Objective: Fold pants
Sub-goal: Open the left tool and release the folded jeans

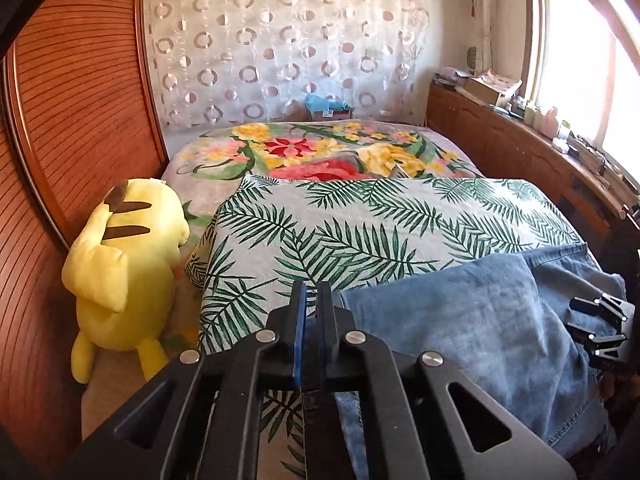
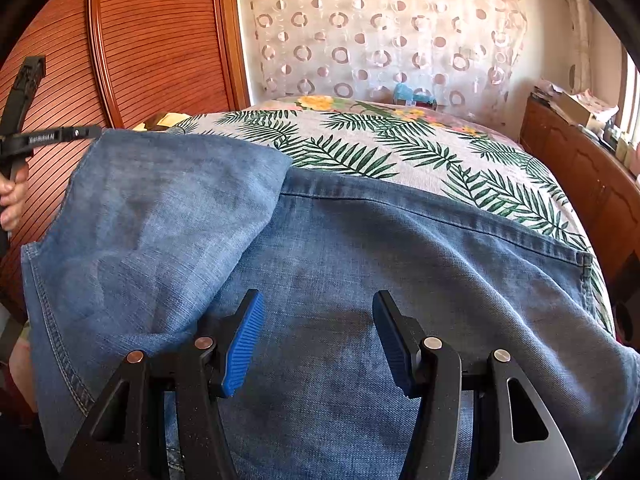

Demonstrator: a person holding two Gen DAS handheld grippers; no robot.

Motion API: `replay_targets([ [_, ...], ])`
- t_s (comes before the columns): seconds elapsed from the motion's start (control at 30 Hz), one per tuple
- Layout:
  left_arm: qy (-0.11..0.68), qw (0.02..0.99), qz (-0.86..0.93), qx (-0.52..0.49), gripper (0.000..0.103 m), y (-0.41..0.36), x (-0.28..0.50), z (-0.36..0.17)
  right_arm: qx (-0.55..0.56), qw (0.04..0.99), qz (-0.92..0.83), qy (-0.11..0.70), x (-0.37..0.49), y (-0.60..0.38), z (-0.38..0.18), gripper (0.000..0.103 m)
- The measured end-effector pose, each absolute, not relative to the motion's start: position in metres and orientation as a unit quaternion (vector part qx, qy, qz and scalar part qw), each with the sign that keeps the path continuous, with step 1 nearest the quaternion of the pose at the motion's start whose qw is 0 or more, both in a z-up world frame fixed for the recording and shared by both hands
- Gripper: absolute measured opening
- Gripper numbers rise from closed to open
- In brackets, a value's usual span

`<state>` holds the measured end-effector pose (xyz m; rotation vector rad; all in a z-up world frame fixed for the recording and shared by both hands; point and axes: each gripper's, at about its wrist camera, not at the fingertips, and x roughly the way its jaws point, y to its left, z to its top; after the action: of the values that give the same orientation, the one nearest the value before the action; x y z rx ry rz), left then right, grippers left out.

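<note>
denim fills my view: jeans (image 2: 360, 240) lie on the bed (image 2: 400, 140), one flap folded over. my right fingers (image 2: 318, 340) hover released above them; my left fingers (image 1: 312, 320) are clenched empty beside the fold.

Lettering on black device arm: small white print on the black bar (image 2: 52, 137) of the hand-held device at the left edge of the right wrist view; it seems to read "SenRobotAI", though the letters are tiny and only partly sure.
Label on blue packet: a small white tag on the blue packet (image 1: 326, 106) at the far end of the bed, below the ring-patterned sheer curtain (image 1: 280, 40); print too small to read.
Papers on wooden sideboard: boxes and papers (image 1: 486, 84) beside the window; nothing legible.
Other readable text: none.
</note>
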<state>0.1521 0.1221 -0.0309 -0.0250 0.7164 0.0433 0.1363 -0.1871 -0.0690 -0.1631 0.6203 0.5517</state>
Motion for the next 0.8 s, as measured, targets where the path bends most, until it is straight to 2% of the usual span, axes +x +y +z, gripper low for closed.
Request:
replay_targets([
  [0.17,0.339,0.941,0.007,-0.007,0.029,0.111,0.141,-0.03,-0.08,0.911,0.268,0.302,0.138,-0.186,-0.07,0.058],
  [0.23,0.333,0.943,-0.002,-0.007,0.046,0.103,0.135,-0.03,-0.079,0.911,0.268,0.303,0.138,-0.186,-0.071,0.058],
  [0.53,0.324,0.945,-0.045,-0.008,0.047,0.05,0.104,-0.049,-0.084,0.913,0.262,0.301,0.132,-0.187,-0.07,0.058],
  [0.8,0.337,0.939,-0.06,-0.026,0.047,0.027,0.078,-0.077,-0.053,0.907,0.294,0.297,0.086,-0.197,-0.051,0.058],
])
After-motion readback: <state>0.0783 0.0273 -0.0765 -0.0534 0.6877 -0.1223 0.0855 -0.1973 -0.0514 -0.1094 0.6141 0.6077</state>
